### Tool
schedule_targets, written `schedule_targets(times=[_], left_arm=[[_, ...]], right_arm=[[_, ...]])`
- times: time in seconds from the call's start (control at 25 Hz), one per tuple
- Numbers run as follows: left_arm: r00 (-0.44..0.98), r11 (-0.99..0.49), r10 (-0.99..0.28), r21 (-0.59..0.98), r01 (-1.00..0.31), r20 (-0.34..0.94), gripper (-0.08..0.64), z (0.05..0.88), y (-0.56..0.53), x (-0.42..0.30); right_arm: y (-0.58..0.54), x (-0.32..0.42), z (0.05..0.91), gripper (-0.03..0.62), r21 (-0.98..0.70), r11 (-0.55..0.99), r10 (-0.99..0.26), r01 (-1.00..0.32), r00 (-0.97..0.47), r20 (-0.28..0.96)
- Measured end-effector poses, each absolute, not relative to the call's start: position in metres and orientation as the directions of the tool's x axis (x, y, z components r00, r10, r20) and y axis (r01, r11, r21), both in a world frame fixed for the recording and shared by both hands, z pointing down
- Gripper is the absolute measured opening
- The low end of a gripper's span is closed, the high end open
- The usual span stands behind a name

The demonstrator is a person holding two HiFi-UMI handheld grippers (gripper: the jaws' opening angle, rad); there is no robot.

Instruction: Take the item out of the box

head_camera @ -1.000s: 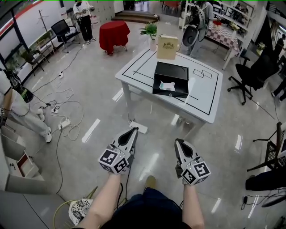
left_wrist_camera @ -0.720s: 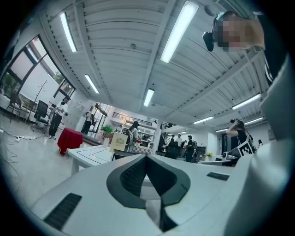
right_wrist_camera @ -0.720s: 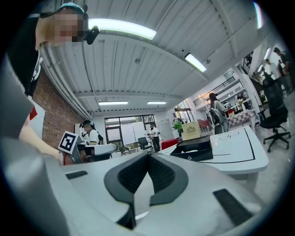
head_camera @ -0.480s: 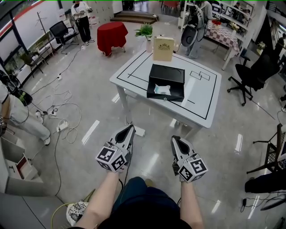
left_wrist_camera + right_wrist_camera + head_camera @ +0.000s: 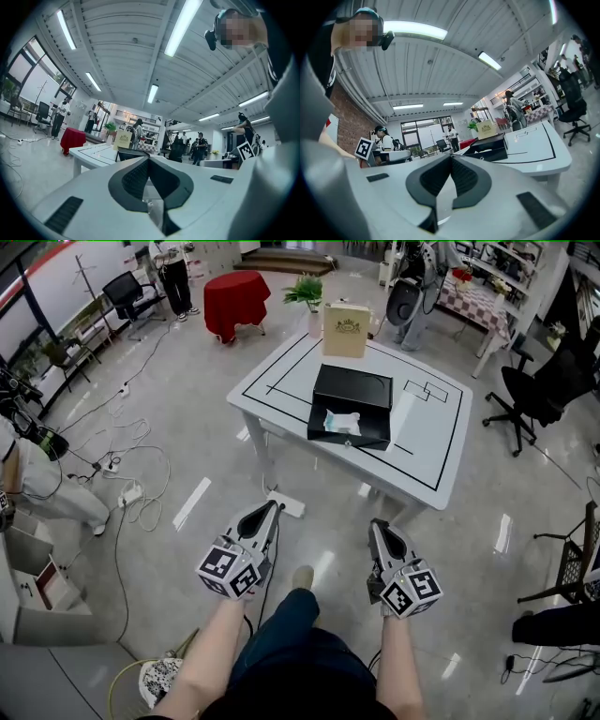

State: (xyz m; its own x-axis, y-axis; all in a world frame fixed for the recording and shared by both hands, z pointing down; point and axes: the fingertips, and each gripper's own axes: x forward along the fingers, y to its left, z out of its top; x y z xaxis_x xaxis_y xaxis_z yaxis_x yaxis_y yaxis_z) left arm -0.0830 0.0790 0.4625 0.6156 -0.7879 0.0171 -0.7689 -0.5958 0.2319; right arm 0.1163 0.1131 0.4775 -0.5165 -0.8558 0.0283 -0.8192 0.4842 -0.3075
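Note:
An open black box (image 5: 351, 407) rests on the white table (image 5: 431, 442), its lid lying flat behind it. Inside lies a pale wrapped item (image 5: 341, 421). A tan paper bag (image 5: 345, 330) stands at the table's far edge. Over the floor, well short of the table, my left gripper (image 5: 273, 509) and right gripper (image 5: 383, 527) are held side by side, both shut with nothing in them. The box (image 5: 490, 147) also shows in the right gripper view, and faintly, as a box (image 5: 129, 153), in the left gripper view.
A red-draped round table (image 5: 233, 298) and a potted plant (image 5: 305, 294) stand beyond the white table. Cables (image 5: 131, 486) trail across the floor at left. Black office chairs (image 5: 539, 390) sit at right. People stand in the background.
The table and box have come slightly nearer and shifted in the head view as I walk forward. Both grippers stay shut and level in front of me.

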Motion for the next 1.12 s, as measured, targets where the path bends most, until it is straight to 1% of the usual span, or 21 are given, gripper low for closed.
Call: schedule_targets(times=[0.32, 0.48, 0.76, 1.12], left_arm=[[0.620, -0.599, -0.784, 0.230, -0.767, 0.027, 0.003, 0.465, 0.032, -0.077], [0.626, -0.602, -0.779, 0.240, -0.761, 0.030, 0.003, 0.470, 0.000, -0.068], [0.677, -0.649, -0.735, 0.244, -0.721, 0.043, 0.003, 0.479, -0.048, -0.042], [0.720, -0.697, -0.693, 0.219, -0.683, 0.039, 0.003, 0.473, -0.110, -0.028]], right_arm=[[0.067, 0.122, 0.481, 0.003, -0.316, 0.488, -0.851, -0.814, -0.525, 0.037], [0.043, 0.119, 0.482, 0.003, -0.319, 0.512, -0.833, -0.798, -0.551, 0.041], [0.010, 0.111, 0.484, 0.003, -0.317, 0.568, -0.789, -0.759, -0.612, 0.050], [-0.041, 0.103, 0.483, 0.003, -0.304, 0.564, -0.788, -0.768, -0.611, 0.081]])
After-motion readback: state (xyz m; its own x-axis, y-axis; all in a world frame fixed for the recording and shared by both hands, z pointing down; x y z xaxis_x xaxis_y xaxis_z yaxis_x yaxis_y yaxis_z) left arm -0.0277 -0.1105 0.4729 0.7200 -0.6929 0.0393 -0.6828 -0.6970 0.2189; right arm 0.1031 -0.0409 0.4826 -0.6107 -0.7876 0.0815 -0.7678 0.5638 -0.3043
